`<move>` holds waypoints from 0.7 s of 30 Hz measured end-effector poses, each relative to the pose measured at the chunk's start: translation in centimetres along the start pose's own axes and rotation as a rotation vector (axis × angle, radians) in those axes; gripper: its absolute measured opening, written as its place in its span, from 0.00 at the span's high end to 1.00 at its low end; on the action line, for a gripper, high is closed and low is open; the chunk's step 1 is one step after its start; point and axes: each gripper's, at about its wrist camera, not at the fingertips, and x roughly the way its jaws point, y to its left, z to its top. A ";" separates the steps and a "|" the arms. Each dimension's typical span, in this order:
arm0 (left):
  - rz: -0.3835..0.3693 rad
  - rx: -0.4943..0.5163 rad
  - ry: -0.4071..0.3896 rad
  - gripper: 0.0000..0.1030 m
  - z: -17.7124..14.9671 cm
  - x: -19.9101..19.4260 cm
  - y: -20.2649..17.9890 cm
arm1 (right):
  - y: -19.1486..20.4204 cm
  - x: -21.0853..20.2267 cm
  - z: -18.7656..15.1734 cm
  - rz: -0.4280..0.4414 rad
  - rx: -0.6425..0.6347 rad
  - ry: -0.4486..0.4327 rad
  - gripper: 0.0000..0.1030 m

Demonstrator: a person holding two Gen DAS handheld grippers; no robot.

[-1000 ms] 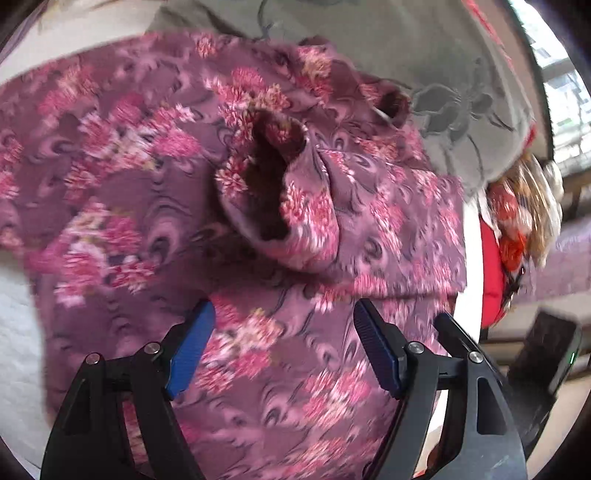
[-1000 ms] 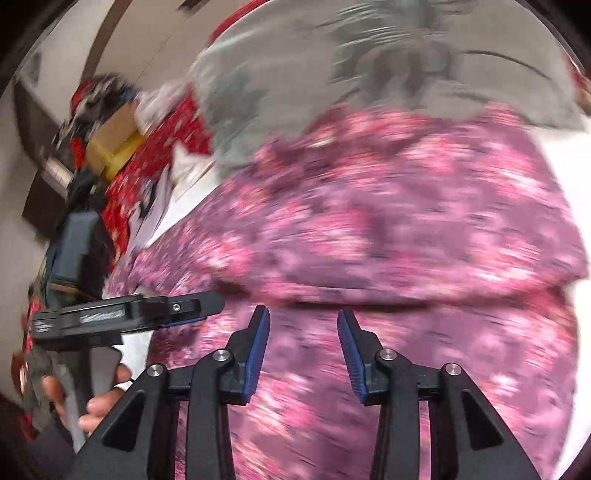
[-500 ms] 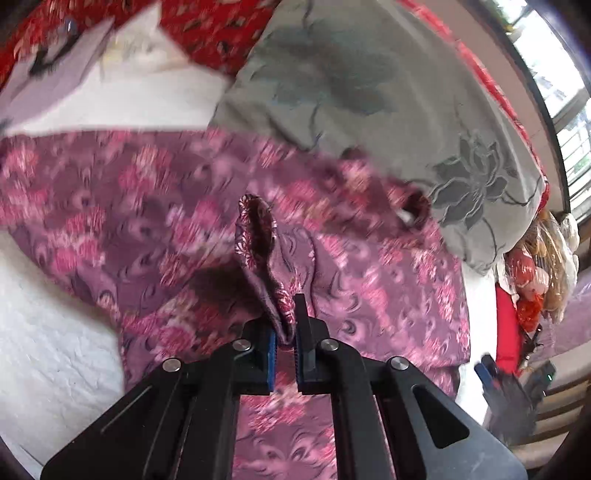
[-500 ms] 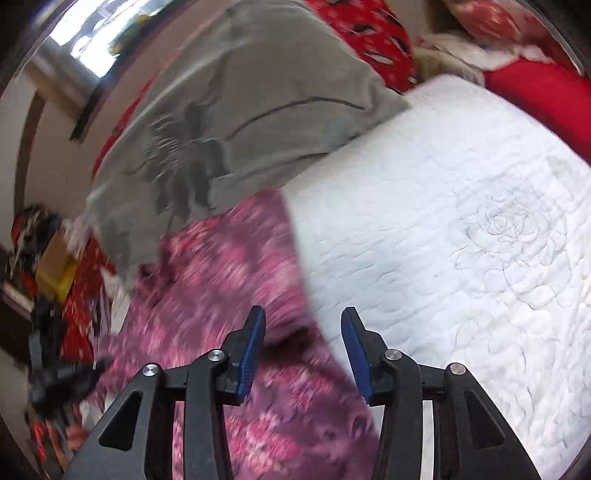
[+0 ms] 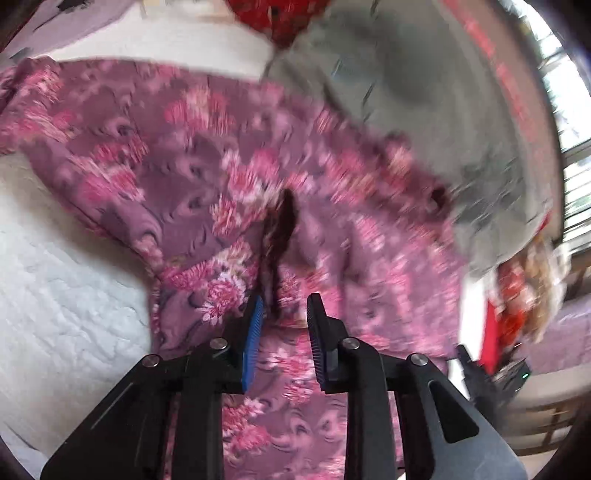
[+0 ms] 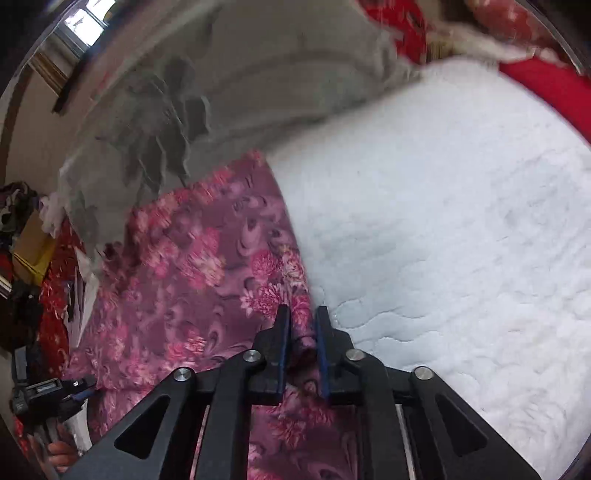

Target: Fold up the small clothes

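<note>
A purple garment with pink flowers lies spread on a white quilted bed. My left gripper is open just above it, and a dark raised fold of cloth stands by its left finger. In the right wrist view the same garment fills the left half. My right gripper is shut on the garment's right edge, with cloth bunched between the blue pads. The left gripper also shows at the lower left of that view.
A grey cover with a dark flower print lies behind the garment, also in the right wrist view. Red patterned bedding and clutter lie beyond it. White quilt stretches to the right.
My left gripper was shut on the raised fold half a second ago and has now opened and let it go. My right gripper has closed on the garment's right edge.
</note>
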 end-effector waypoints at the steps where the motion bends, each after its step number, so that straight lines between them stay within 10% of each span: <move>1: 0.000 0.004 -0.016 0.78 0.1 -0.5 -0.4 | 0.6 -1.0 -0.1 0.000 -0.015 -0.034 0.82; 8: 0.159 0.093 0.049 0.63 0.2 4.4 -2.1 | 7.7 -2.0 -1.5 0.073 -0.172 -0.046 0.82; 13: 0.035 0.054 0.006 0.63 0.5 0.3 -0.2 | 14.7 0.2 -3.8 0.153 -0.300 0.033 0.79; 16: 0.051 0.017 -0.042 0.45 2.1 -2.9 3.2 | 18.9 2.3 -5.3 0.199 -0.359 0.081 0.78; 21: 0.128 -0.122 -0.138 0.45 4.6 -8.1 11.6 | 24.5 5.9 -7.7 0.257 -0.431 0.106 0.77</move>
